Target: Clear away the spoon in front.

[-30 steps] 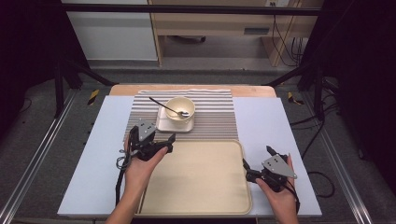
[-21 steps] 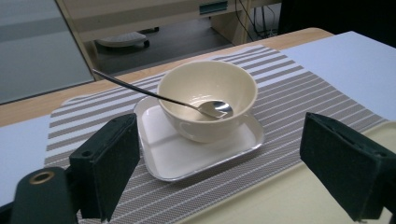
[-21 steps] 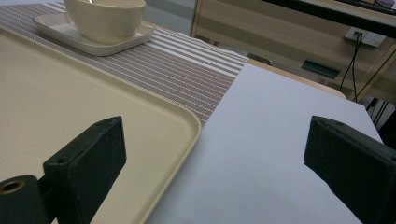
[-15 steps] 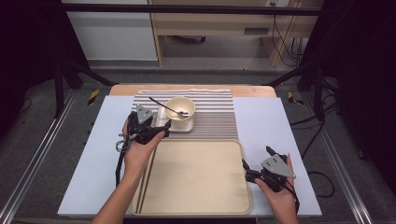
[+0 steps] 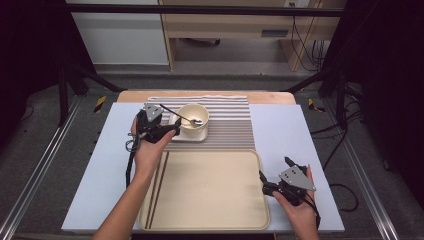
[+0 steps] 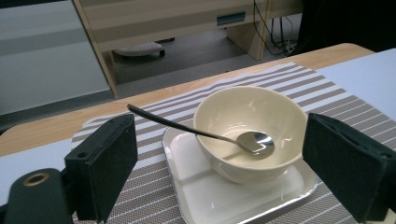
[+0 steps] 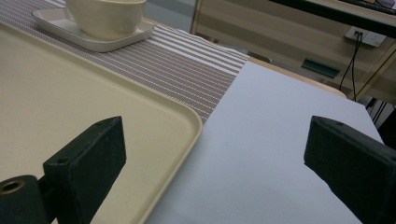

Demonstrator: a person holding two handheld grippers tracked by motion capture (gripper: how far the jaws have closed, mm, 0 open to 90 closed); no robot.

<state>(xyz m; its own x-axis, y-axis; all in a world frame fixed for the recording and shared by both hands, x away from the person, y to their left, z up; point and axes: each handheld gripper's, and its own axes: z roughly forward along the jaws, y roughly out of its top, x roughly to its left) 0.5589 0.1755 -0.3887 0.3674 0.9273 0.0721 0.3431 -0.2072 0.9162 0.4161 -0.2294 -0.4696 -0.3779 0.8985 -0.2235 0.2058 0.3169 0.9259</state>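
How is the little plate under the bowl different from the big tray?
The small plate is white and square, while the tray is beige and much bigger. The small plate carries a bowl with a spoon in it; the tray carries nothing. The small plate sits on the striped mat, and the tray lies nearer the person. The left tongs reach toward the small plate; the right tongs wait beside the tray. Both have raised rims.

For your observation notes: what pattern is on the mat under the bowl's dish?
The mat has brown and white stripes, clearest in the left gripper view.
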